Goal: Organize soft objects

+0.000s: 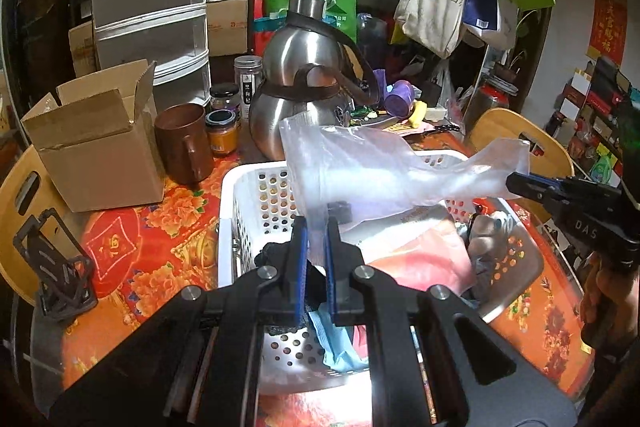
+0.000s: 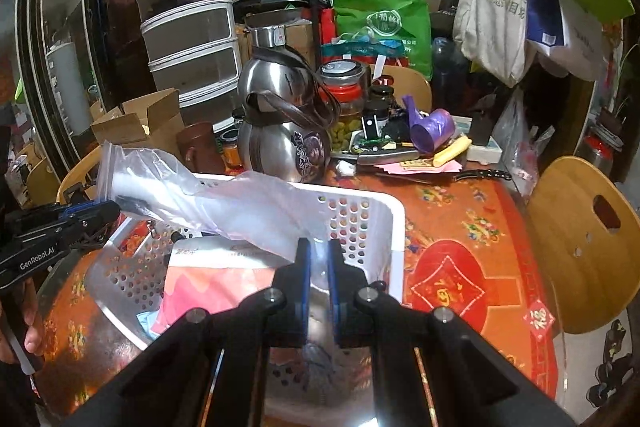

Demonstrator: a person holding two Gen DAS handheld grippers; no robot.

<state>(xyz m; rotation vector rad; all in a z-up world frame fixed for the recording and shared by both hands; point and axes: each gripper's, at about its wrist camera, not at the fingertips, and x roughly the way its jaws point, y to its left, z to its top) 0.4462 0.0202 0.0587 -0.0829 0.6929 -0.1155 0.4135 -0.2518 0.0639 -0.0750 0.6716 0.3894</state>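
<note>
Holding a clear plastic bag [image 1: 384,167] stretched between both tools, I have it hanging over the white perforated basket [image 1: 256,187] at the middle of the left wrist view. My left gripper [image 1: 316,227] is pinched tight on one end of the bag, low in the centre of that frame, the film caught between its blue pads. My right gripper [image 1: 516,183] comes in from the right edge of the same view and is clamped on the bag's other end, which flares out above its tip. In the right wrist view the right gripper [image 2: 318,247] sits at lower centre with the film squeezed between its narrow jaws, and the left gripper [image 2: 108,211] shows at the left edge, gripping the far end.

Inside the basket lie a pink-and-white pouch [image 2: 216,279] and some blue material [image 1: 336,343] nearer the bottom of the left view. The basket rests on a red and orange floral tablecloth [image 2: 460,227]. Behind it stand a steel kettle [image 1: 304,83], a brown mug [image 1: 184,143] and an open cardboard box [image 1: 96,147] at the left.
</note>
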